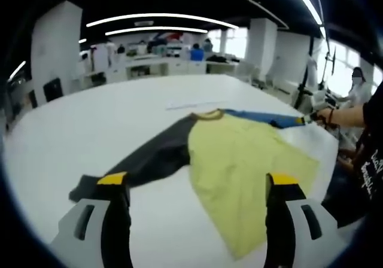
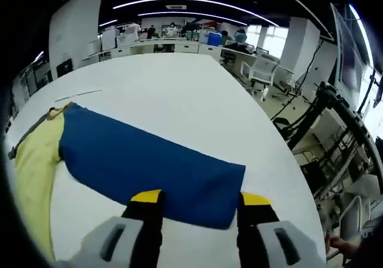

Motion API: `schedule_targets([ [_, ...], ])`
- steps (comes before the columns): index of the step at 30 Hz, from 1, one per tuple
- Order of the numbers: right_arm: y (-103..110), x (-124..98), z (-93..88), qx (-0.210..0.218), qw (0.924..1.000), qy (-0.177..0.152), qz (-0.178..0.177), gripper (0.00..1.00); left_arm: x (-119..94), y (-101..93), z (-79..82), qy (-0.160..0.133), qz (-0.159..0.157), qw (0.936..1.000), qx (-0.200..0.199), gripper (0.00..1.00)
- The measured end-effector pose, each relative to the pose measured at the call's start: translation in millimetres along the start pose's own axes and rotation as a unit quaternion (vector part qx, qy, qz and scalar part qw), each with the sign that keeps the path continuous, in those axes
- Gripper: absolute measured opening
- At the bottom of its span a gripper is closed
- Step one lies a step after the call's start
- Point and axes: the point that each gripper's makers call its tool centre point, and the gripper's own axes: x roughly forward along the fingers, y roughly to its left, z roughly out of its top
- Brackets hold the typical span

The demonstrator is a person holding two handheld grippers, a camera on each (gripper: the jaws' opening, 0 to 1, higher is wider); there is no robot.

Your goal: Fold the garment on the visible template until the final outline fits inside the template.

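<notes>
A long-sleeved shirt lies flat on the white table [image 1: 108, 118]. Its body is yellow [image 1: 239, 160], one sleeve is dark grey [image 1: 149, 157] and the other is blue [image 1: 263, 118]. My left gripper [image 1: 197, 181] hovers open over the near hem, its yellow-tipped jaws wide apart. In the right gripper view the blue sleeve [image 2: 143, 154] stretches out flat, and its cuff end lies between the spread jaws of my right gripper [image 2: 201, 199], which is open. The right gripper [image 1: 311, 119] also appears at the sleeve's far end in the left gripper view.
A thin pale strip [image 1: 191, 104] lies on the table beyond the collar. The table's edge [image 2: 281, 154] runs close to the cuff, with chairs [image 2: 263, 70] and metal frames [image 2: 341, 136] past it. A person's arm [image 1: 347, 115] reaches in from the right. Desks [image 1: 161, 61] stand far back.
</notes>
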Motion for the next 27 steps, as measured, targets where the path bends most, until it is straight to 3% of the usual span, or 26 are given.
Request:
schedule_targets([
  [4,-8,1,-4.9,0.041,0.9991,0.001,-0.005,0.43,-1,2.9,1.4,0.004,0.013,0.9998,0.017,0.88],
  [9,-17,1,-9.0,0.084,0.9963,0.008,-0.019,0.34,-2,3.0,0.7,0.004,0.011,0.9999,0.009,0.87],
  [14,-4,-17,-16.5,0.128,0.9914,0.014,-0.021,0.31,-4,2.9,-0.2,0.003,0.010,0.9999,0.002,0.87],
  [18,5,-26,-16.1,0.110,0.9937,0.015,-0.019,0.27,-5,2.5,-1.5,0.003,0.011,0.9999,-0.002,0.87],
  [22,13,-30,-16.1,0.107,0.9939,0.021,-0.017,0.14,-6,3.9,-0.9,0.004,0.017,0.9998,0.004,0.87],
  [27,14,-28,-15.7,0.105,0.9941,0.021,-0.017,0.06,-6,3.9,1.5,0.005,0.018,0.9997,0.012,0.88],
])
